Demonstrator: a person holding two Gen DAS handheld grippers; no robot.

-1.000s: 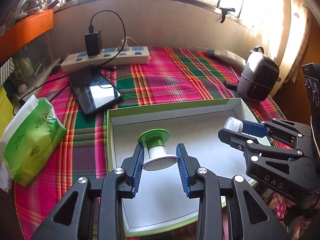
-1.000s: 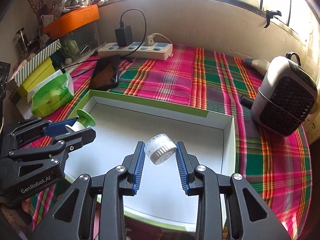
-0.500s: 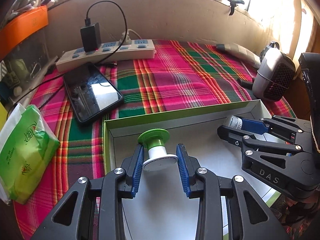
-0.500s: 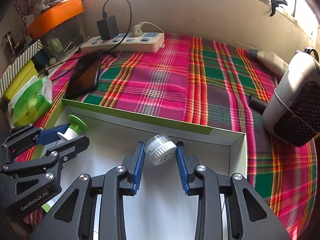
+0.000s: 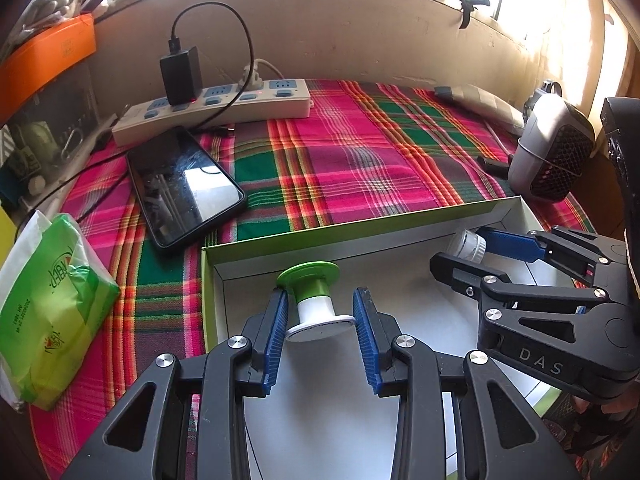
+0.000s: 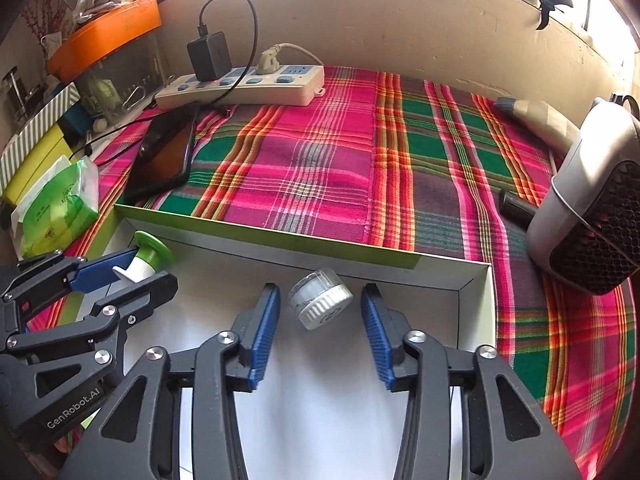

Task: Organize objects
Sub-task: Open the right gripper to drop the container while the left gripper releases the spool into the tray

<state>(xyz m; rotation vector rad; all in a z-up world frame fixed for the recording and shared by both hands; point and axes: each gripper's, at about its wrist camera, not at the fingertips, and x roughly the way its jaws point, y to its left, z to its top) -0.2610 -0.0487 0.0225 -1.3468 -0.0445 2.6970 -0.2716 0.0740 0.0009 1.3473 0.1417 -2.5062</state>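
A spool point(image 5: 308, 274) with a green top flange and a white base sits between the blue pads of my left gripper point(image 5: 320, 293). Both pads touch its white flange, and the jaws are just starting to open. It is over the far left corner of a shallow white box with a green rim point(image 5: 360, 232). My right gripper point(image 6: 321, 290) is opening. A small clear jar with a ribbed white cap point(image 6: 322, 308) lies tilted on the box floor between its pads, with a gap on each side. The box's far wall point(image 6: 280, 236) is just beyond the jar.
Past the box on the plaid cloth lie a black phone point(image 5: 184, 188) and a power strip with a charger point(image 5: 216, 108). A green tissue pack point(image 5: 52, 320) is at the left and a grey heater point(image 6: 592, 216) at the right. An orange tray point(image 6: 104, 36) and boxes crowd the far left.
Both grippers moved forward and slightly down toward the box's far wall. The right jaws spread apart and let go of the jar. The left still holds the spool.
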